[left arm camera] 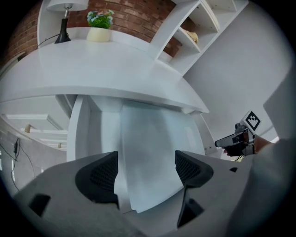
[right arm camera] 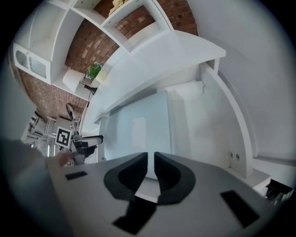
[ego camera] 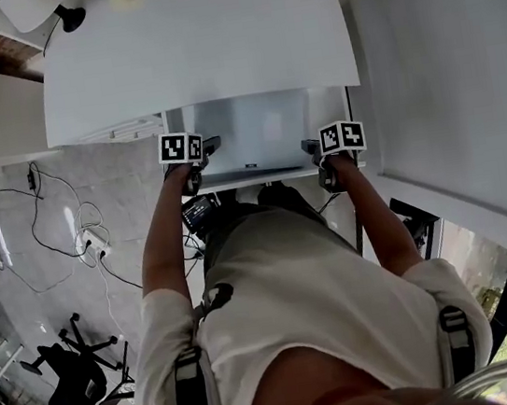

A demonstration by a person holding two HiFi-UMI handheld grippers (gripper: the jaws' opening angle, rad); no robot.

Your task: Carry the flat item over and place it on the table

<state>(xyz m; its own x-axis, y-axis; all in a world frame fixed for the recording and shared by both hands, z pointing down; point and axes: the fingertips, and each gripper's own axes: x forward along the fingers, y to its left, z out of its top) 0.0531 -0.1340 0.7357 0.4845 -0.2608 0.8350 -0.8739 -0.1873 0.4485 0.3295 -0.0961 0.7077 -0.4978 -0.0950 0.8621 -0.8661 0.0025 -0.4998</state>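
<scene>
The flat item [ego camera: 253,135] is a pale grey sheet lying on a low shelf under the white table top [ego camera: 194,55]. My left gripper [ego camera: 210,147] is at its left near corner, and my right gripper [ego camera: 311,148] is at its right near corner. In the left gripper view the left gripper [left arm camera: 147,171] stands wide open, with the sheet's [left arm camera: 148,148] near edge showing in the gap, untouched by the pads. In the right gripper view the right gripper [right arm camera: 151,169] has its jaws nearly together, a thin slit between them and nothing in it. The sheet [right arm camera: 138,125] lies just beyond.
A lamp [left arm camera: 62,28] and a potted plant [left arm camera: 100,23] stand at the table's far edge. White wall shelves [left arm camera: 199,32] rise behind. A white panel [ego camera: 442,74] borders the right side. Cables and a power strip [ego camera: 89,240] lie on the floor at left, near an office chair [ego camera: 72,375].
</scene>
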